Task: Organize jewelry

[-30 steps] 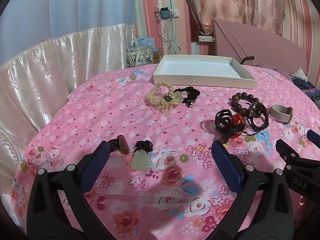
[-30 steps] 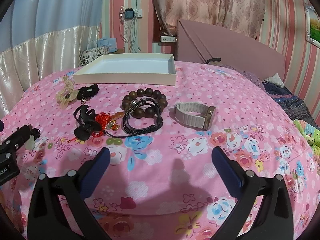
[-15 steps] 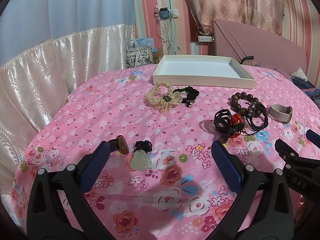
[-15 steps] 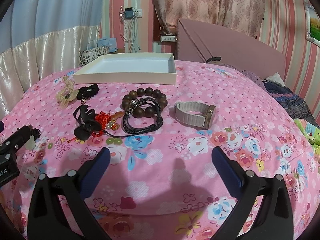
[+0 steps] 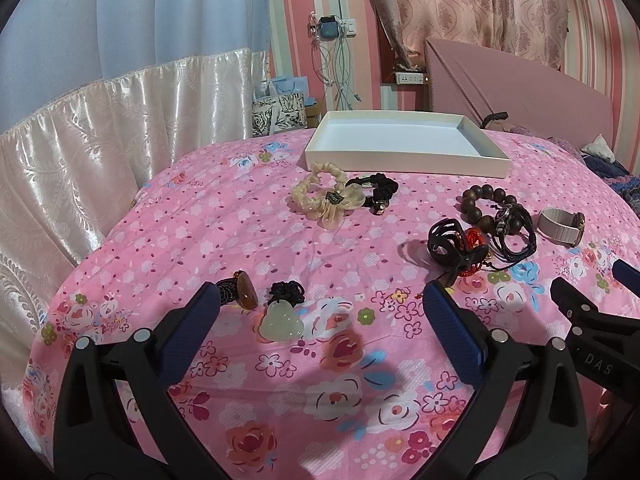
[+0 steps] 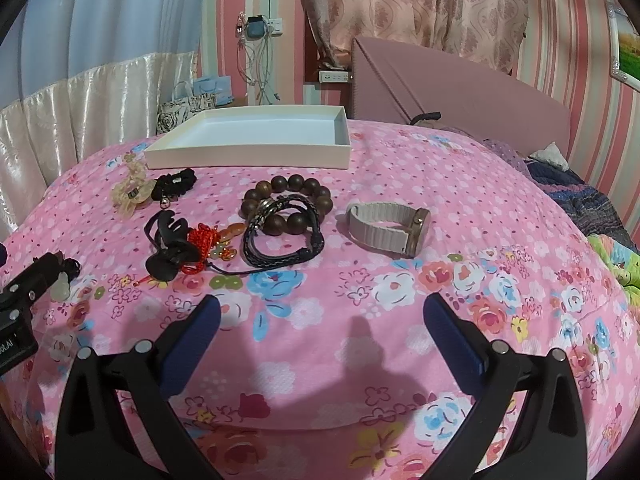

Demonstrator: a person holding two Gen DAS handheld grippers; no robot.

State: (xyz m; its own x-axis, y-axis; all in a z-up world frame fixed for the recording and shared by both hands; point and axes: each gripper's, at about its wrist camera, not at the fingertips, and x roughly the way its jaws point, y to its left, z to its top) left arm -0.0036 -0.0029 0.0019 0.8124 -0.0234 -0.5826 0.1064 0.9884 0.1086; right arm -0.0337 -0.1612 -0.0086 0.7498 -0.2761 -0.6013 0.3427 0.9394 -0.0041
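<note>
Left gripper (image 5: 316, 322) fingers wide over jade pendant (image 5: 280, 320); right gripper (image 6: 318, 326) fingers wide, empty; white tray (image 6: 248, 156) behind bracelets (image 6: 286, 216).

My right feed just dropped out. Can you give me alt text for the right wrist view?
The open right hand-held gripper hovers empty above a pink floral bedspread. Ahead lie a beige-strapped watch, a wooden bead bracelet overlapped by black braided cords, and a black hair claw; an empty white tray sits behind.

The left gripper (image 5: 322, 328) hovers with its jaws spread wide, holding nothing. The right gripper (image 6: 320, 330) hovers alongside, likewise spread and empty.
</note>
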